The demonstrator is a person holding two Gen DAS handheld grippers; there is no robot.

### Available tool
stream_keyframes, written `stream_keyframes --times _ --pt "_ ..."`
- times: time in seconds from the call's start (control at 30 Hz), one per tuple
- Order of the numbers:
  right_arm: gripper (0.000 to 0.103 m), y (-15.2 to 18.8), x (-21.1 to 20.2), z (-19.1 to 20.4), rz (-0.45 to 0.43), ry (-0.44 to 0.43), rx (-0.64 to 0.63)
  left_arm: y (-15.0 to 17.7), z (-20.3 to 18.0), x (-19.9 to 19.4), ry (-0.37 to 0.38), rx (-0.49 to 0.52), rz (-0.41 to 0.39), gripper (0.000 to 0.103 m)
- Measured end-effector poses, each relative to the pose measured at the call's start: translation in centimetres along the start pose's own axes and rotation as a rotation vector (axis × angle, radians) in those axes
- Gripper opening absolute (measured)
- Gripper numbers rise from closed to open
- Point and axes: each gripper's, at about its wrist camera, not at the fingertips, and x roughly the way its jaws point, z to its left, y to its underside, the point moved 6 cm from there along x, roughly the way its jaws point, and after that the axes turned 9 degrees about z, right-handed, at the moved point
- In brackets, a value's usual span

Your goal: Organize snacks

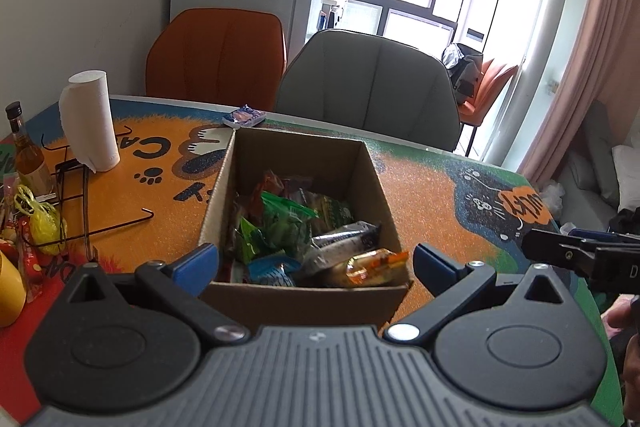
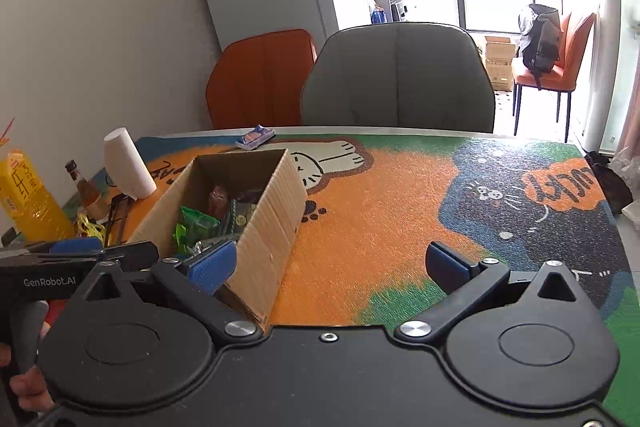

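An open cardboard box [image 1: 360, 187] stands on the cat-print table mat and holds several snack packets [image 1: 288, 223], green, blue, silver and orange. My left gripper [image 1: 316, 263] is open and empty, its blue pads level with the box's near wall. One blue snack packet [image 1: 244, 116] lies alone by the far table edge, behind the box. In the right wrist view the box [image 2: 276, 219] is to the left, the lone packet [image 2: 255, 138] is beyond it, and my right gripper [image 2: 332, 263] is open and empty over bare mat.
A paper towel roll [image 1: 90, 121], a bottle [image 1: 26, 151], a wire rack [image 1: 80, 203] and a yellow bag [image 1: 40, 223] crowd the table's left side. An orange chair [image 1: 218, 55] and a grey chair [image 1: 368, 83] stand behind the table. A yellow jug [image 2: 28, 199] stands far left.
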Motion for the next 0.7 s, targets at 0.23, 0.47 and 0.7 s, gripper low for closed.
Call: stream_keyframes --times 0.23,0.47,0.7 --pt "0.103 1.8 -2.1 -1.2 -0.015 0.018 0.013 1.3 -1.5 -1.2 0.007 0.037 -0.006 0.103" --pt "0.103 3.4 -3.9 -1.9 -0.035 0.053 0.032 2.7 -2.9 -2.7 0.037 0.070 -0.017 0.103" --pt "0.103 4.8 -6.3 -1.3 -0.068 0.070 0.024 3.7 -3.3 -4.9 0.053 0.098 -0.045 0.103"
